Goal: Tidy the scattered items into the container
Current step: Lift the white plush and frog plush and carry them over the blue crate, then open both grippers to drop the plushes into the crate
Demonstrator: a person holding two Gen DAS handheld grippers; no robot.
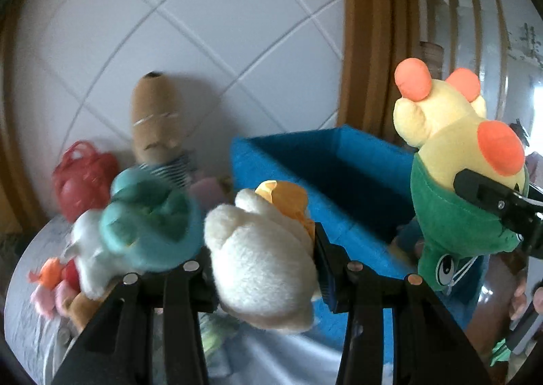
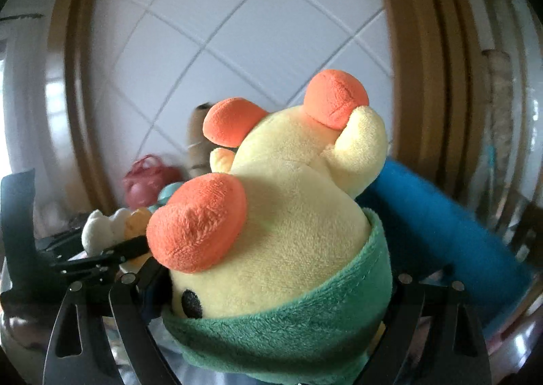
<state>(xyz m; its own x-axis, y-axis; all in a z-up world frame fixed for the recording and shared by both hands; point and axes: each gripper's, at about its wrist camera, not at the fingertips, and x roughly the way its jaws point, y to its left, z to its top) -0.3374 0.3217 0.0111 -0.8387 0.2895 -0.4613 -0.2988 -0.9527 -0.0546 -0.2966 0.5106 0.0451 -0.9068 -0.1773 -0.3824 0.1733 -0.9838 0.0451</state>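
Note:
My left gripper (image 1: 263,256) is shut on a white plush toy (image 1: 261,269) with an orange part; it hangs in front of the near wall of the blue fabric container (image 1: 339,161). My right gripper (image 2: 275,278) is shut wide on a yellow plush toy (image 2: 292,215) with orange pads and a green hood. In the left wrist view that yellow plush toy (image 1: 451,151) hangs at the right, beside the container, with the right gripper (image 1: 492,201) clamped on it. The right wrist view shows the blue container (image 2: 441,225) behind the toy and the left gripper (image 2: 112,252) at the left.
More toys lie on the light bedcover (image 1: 34,310) at the left: a teal plush (image 1: 149,215), a tall brown plush (image 1: 156,123), a red bag (image 1: 85,174), a white plush (image 1: 91,256) and small pink and orange ones (image 1: 51,283). A padded headboard (image 1: 203,29) rises behind.

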